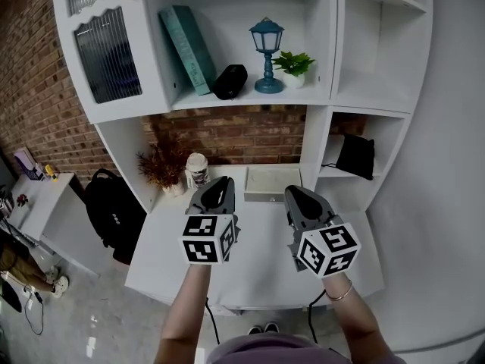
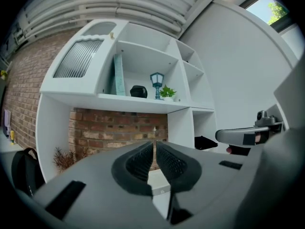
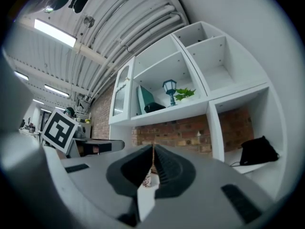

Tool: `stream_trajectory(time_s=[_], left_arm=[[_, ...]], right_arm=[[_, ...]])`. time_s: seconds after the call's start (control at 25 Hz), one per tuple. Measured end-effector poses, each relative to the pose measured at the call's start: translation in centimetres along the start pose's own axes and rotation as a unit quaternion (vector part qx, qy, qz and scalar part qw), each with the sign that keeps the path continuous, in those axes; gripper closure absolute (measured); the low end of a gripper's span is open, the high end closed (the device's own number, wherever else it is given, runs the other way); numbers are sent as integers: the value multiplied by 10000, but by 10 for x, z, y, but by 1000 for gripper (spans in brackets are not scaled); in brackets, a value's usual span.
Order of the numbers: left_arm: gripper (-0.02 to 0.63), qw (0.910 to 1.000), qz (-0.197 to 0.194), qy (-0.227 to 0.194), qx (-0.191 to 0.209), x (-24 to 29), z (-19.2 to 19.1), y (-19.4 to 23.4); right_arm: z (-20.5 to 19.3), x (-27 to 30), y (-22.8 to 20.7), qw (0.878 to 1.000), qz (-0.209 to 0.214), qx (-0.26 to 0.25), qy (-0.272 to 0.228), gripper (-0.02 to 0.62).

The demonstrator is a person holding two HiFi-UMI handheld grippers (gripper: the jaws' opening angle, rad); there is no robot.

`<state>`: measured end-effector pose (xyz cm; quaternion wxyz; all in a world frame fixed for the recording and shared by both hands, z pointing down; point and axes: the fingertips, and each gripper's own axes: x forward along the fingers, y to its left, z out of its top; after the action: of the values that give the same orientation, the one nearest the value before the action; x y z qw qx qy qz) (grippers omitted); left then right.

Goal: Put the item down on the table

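Small cup, pale lid, dark print on its side, standing upright at the back left of the white table, just beside a dried plant, brick wall behind

Home-style corner in an industrial hall — white shelf unit, lantern lamp, potted plant, brick wall — under a ribbed ceiling.
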<state>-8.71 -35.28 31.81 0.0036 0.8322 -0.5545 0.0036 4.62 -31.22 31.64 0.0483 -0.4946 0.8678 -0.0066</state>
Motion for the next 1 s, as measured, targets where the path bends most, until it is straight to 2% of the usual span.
stream_trajectory(time_s=[0.16, 0.4, 0.68, 1.0], left_arm=[[600, 9999, -19, 59, -111, -12, -22, -4], [604, 9998, 3, 178, 83, -24, -48, -5], [606, 9995, -59, 316, -74, -34, -74, -4], [606, 9980, -217, 483, -353, -49, -115, -13]], right_arm=[[-16, -10, 0, 9998, -61, 114, 162, 597], [-41, -24, -1, 9988, -170, 270, 363, 603], [-64, -38, -8, 9970, -346, 418, 553, 603], [-80, -49, -12, 9950, -488, 691, 533, 603]])
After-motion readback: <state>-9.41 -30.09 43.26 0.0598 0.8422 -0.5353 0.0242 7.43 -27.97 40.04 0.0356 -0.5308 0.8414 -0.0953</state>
